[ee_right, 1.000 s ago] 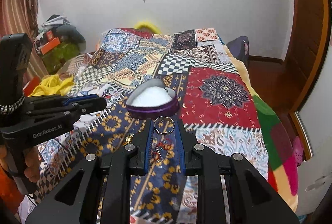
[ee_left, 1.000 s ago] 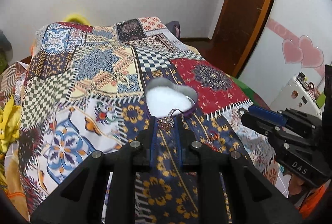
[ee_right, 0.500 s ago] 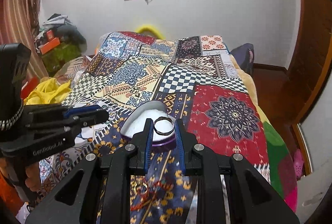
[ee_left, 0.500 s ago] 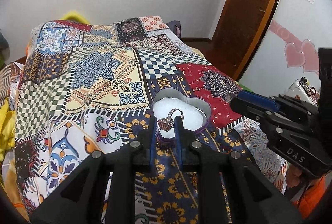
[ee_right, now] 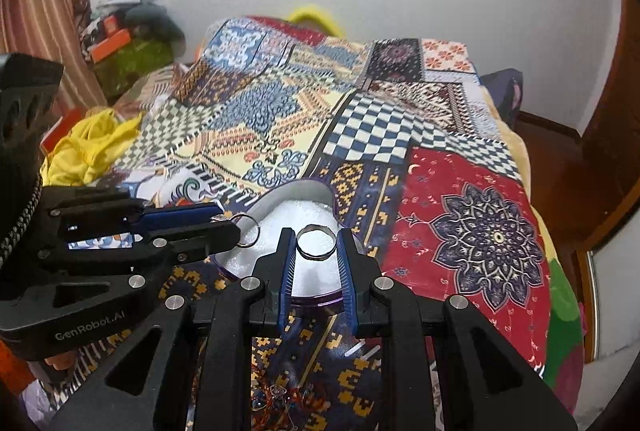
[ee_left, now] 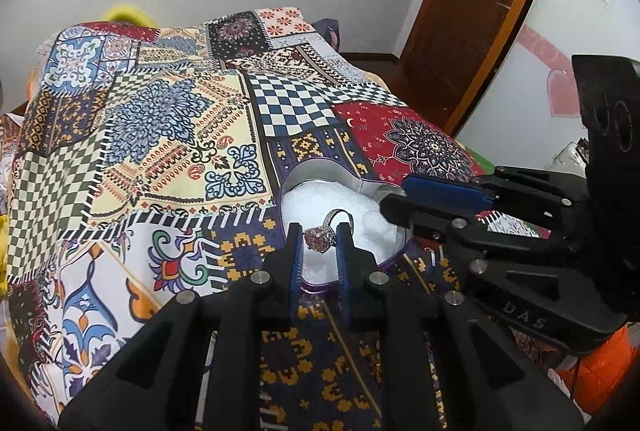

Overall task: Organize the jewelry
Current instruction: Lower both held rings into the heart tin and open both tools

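A heart-shaped purple box [ee_left: 320, 176] [ee_right: 308, 188] with white padding lies on the patchwork bedspread. My left gripper [ee_left: 319, 240] is shut on a silver ring with a pink stone [ee_left: 320, 239], held just above the padding. My right gripper [ee_right: 316, 241] is shut on a plain silver band [ee_right: 316, 242], also over the box. In the right wrist view, the left gripper [ee_right: 230, 224] comes in from the left with its ring [ee_right: 247, 232] at the box's left side. In the left wrist view, the right gripper [ee_left: 394, 199] reaches in from the right over the box rim.
The patchwork bedspread [ee_left: 168, 135] covers the bed. A tangle of small coloured jewelry [ee_right: 280, 397] lies on it below the right gripper. Yellow cloth [ee_right: 88, 147] and clutter sit at the bed's left. A wooden door [ee_left: 476, 15] stands at the right.
Both grippers have moved forward and down toward the heart box, each still holding its ring. The box has gone from ahead of the fingertips to directly beneath them.
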Motion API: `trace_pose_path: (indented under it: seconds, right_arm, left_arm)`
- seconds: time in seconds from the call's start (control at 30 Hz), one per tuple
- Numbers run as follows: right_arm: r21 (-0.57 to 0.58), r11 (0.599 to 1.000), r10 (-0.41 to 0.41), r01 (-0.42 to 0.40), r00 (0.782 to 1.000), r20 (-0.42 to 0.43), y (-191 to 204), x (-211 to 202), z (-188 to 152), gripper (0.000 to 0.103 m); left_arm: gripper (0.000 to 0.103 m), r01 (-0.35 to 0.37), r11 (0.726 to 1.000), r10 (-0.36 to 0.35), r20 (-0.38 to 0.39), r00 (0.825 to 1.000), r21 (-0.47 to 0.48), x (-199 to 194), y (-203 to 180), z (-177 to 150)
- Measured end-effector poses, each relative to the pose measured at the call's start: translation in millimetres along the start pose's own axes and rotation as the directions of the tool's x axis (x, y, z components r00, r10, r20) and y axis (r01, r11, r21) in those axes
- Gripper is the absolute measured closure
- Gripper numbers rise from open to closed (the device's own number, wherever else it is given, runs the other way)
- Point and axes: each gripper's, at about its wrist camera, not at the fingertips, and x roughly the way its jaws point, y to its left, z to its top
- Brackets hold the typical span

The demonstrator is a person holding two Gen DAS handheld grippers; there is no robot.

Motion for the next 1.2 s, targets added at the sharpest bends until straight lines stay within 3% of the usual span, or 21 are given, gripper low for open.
trace_pose_path:
  seconds: [0.23,0.5,0.63,0.77,0.97,1.2]
  right_arm:
    - [-0.026,1.0,0.001,-0.002,0.999,-0.034,-1,7,2,0.084]
    - [0.005,1.0,0.012,-0.012,0.999,-0.051,-5,7,5,0.082]
    - [0.005,1.0,-0.008,0.008,1.0,-0.026,-3,-7,6,0.08]
    - [0.012,0.999,-0.038,0.038,0.999,0.011,-2,-25,6,0.066]
    - [0.015,0.996,-0.087,0.086,0.994,0.066,1,-57,2,0.066]
    - [0.04,0.994,-0.107,0.103,0.99,0.094,2,-84,-10,0.066]
  left_arm:
    - [0.088,0.019,1.0,-0.019,-0.024,1.0,-0.006,7,4,2]
    - [0.088,0.017,1.0,-0.017,0.001,1.0,0.017,-9,3,5]
    - [0.088,-0.017,1.0,0.017,0.032,0.999,0.024,-24,2,6]
    - [0.087,-0.036,0.999,0.035,0.047,0.998,0.018,-39,-1,5]
    - [0.078,-0.064,0.998,0.062,0.063,0.996,0.029,-59,-11,-2]
    - [0.078,-0.075,0.997,0.073,0.056,0.996,0.037,-75,-23,-15]
